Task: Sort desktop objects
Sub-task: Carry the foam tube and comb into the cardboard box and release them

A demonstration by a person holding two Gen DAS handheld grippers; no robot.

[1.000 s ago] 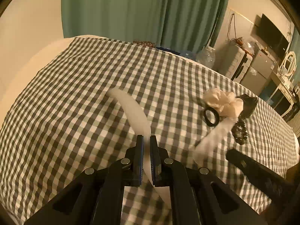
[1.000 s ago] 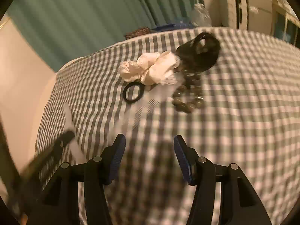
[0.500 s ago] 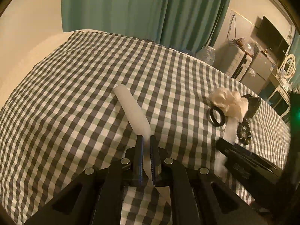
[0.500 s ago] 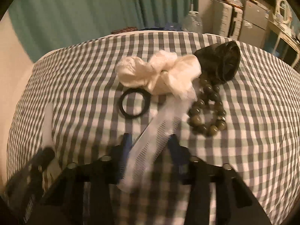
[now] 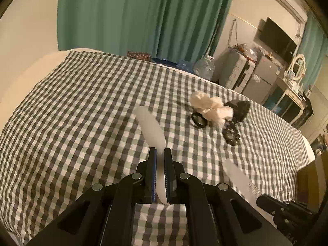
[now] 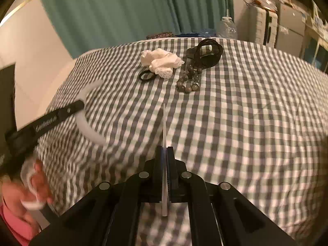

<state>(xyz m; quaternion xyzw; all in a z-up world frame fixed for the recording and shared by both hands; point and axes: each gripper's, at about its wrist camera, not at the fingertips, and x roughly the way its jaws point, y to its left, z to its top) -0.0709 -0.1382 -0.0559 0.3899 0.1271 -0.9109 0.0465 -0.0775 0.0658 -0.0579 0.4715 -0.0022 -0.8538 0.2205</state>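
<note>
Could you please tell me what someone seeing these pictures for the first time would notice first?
Probably the left gripper shut on a curved white plastic strip above the grey-and-white checked cloth, and the right gripper clamping a thin translucent white comb edge-on. Farther back lies a cluster: cream lace scrunchie, black hair tie and grey bead bracelet.

Each view is taken from just behind a pair of tongs, looking forward and down along them over a bed covered in a checked sheet (image 5: 82, 123), toward the green curtain (image 5: 143, 16). The left view is set farther left and sees the right tongs (image 5: 285, 215) at its lower right edge. The white scrunchie (image 5: 209, 106), black ring (image 6: 146, 75) and bead bracelet (image 6: 188, 82) are shared by both views.
</note>
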